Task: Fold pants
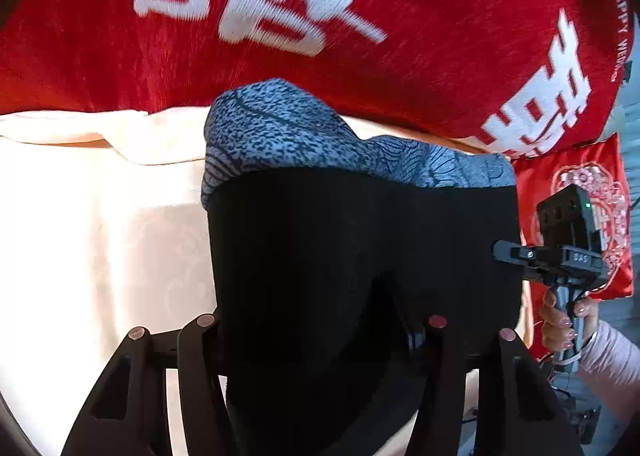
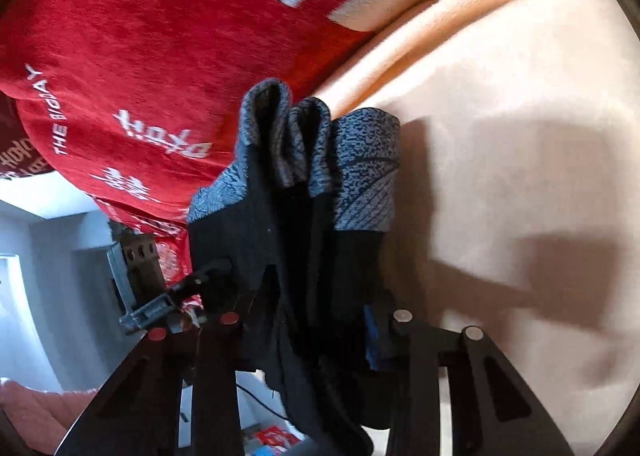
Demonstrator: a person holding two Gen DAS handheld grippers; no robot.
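The black pants with a grey-blue patterned band (image 1: 360,240) hang lifted over the cream bedsheet (image 1: 88,240), gathered in a folded bundle between the two tools. The left gripper (image 1: 320,336) has the dark cloth running down between its jaws, closed on the fabric at six o'clock of its view. The right gripper (image 2: 312,336) likewise clamps the bundled cloth, whose patterned folds stand up toward twelve o'clock. Each pinches one side, apparently so the doubled pants stay even and taut while they are carried. In the left view the right tool and the person's hand (image 1: 564,320) show at three o'clock. A red blanket with white characters (image 1: 400,16) lies behind, at twelve o'clock.
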